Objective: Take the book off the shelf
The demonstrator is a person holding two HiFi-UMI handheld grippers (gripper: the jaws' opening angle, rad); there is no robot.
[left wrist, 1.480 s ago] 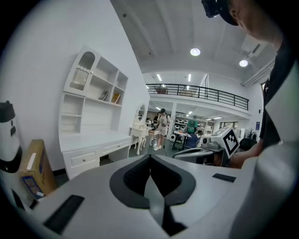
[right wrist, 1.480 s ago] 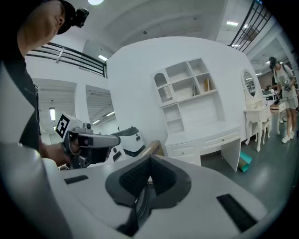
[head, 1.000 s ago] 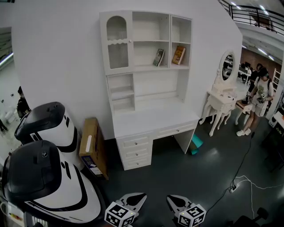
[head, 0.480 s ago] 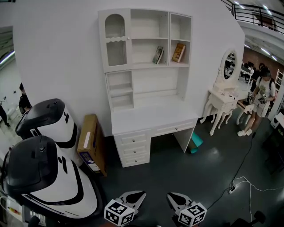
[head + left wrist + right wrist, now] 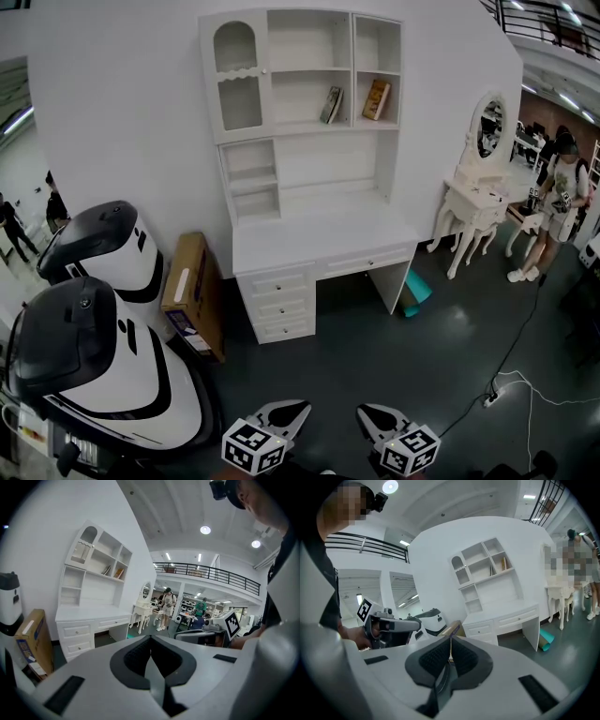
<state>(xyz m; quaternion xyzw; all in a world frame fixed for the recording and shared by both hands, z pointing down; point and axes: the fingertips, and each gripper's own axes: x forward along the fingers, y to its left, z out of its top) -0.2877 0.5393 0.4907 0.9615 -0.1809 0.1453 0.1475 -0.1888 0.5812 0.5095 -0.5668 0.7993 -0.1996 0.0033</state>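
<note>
2 books lean on the mid shelf (image 5: 305, 127) of the white hutch, well above the table (image 5: 319, 246). The dark book (image 5: 331, 105) is slim w/ a pale cover, in the wide bay; the orange-brown book (image 5: 376, 98) is in the narrow right bay, both tipped right. Left gripper (image 5: 292, 411) & right gripper (image 5: 370, 414) sit low, well apart from the shelf, fingers (image 5: 133, 658) clenched together, nothing btwn them.
</note>
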